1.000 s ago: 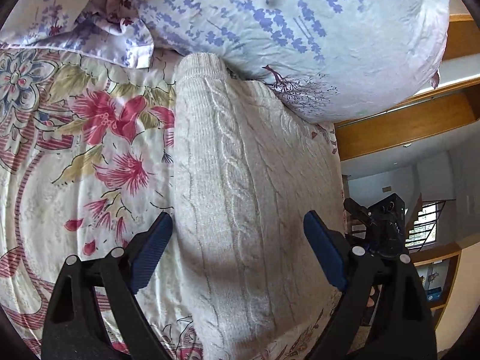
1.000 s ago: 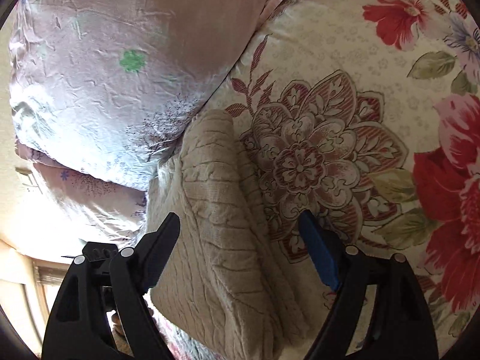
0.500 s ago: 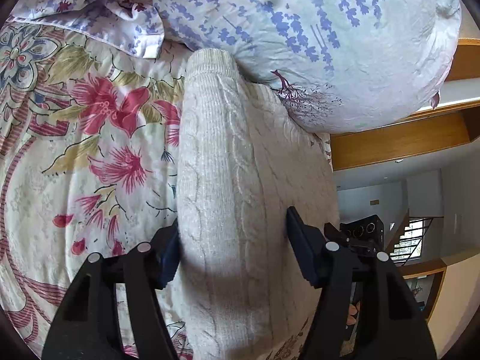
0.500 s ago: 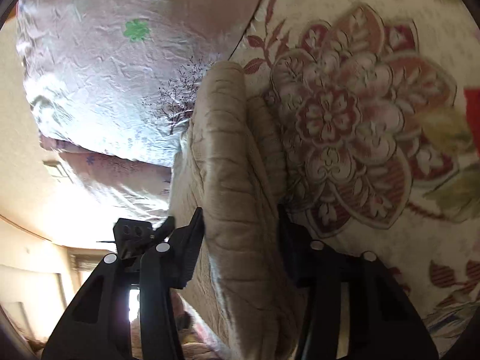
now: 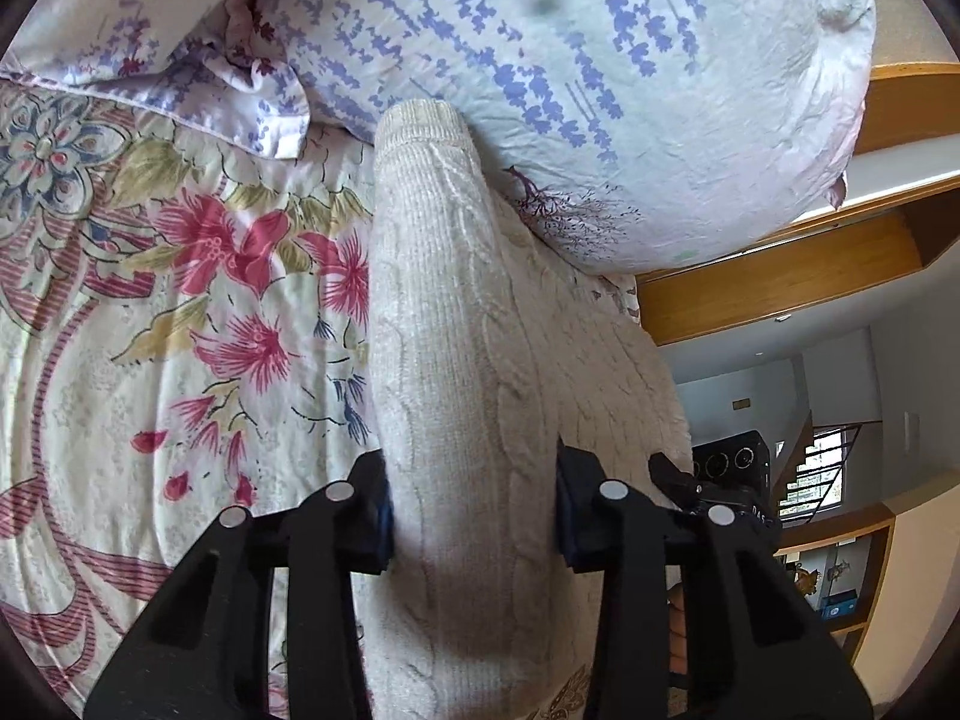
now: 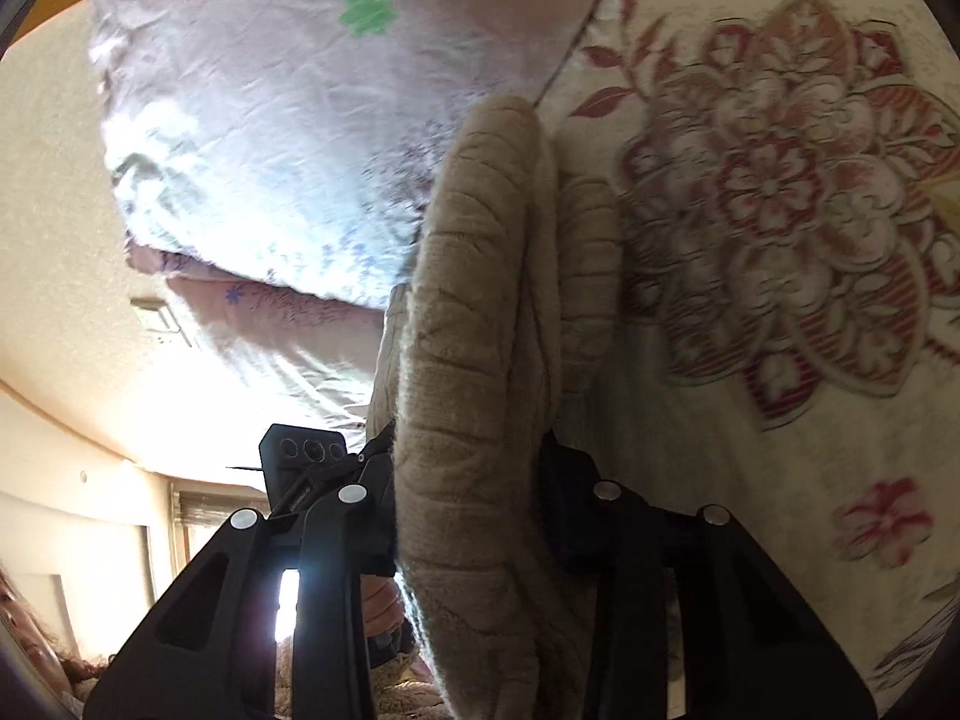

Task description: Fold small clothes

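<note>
A folded cream cable-knit sweater (image 5: 456, 324) lies on a floral bedspread (image 5: 150, 330), its far end against a pillow. My left gripper (image 5: 474, 516) is shut on one thick edge of the sweater, which bulges up between the jaws. In the right wrist view the same sweater (image 6: 474, 324) looks beige in shadow. My right gripper (image 6: 468, 516) is shut on its folded edge, lifted a little off the bed. The other gripper's camera body (image 6: 303, 468) shows just left of it.
A large white pillow with blue and purple print (image 5: 600, 78) lies at the head of the bed, also seen in the right wrist view (image 6: 288, 120). A wooden headboard ledge (image 5: 840, 264) and the room beyond are to the right.
Both grippers went from wide open around the sweater's edges to shut on them. The sweater has bunched up between the jaws and its held edges have risen.
</note>
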Demonstrator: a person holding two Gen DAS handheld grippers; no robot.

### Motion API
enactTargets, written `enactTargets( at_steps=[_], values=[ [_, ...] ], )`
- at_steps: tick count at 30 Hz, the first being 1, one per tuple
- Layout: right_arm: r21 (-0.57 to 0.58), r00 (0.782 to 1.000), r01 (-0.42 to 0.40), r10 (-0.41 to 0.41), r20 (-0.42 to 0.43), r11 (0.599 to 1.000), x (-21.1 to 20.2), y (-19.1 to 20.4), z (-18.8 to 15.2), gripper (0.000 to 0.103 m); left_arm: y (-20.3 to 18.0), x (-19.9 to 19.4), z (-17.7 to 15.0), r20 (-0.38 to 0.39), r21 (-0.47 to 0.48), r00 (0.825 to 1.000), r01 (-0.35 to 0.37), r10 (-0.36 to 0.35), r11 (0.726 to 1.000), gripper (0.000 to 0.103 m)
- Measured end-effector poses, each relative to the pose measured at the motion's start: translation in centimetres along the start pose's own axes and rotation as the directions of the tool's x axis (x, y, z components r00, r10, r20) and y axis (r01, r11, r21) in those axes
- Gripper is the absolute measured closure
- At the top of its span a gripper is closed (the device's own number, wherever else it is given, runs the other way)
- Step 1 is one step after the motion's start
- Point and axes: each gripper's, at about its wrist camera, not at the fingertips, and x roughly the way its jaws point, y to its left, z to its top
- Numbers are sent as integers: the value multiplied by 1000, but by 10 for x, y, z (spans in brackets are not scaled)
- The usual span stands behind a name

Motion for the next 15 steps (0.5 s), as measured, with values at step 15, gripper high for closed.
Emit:
enactTargets(
  at_steps=[15],
  values=[
    [-194,984,-104,73,-160,976,120,89,-45,70,33,-136,-23,212,68,971,-127,110,990,64]
  ],
)
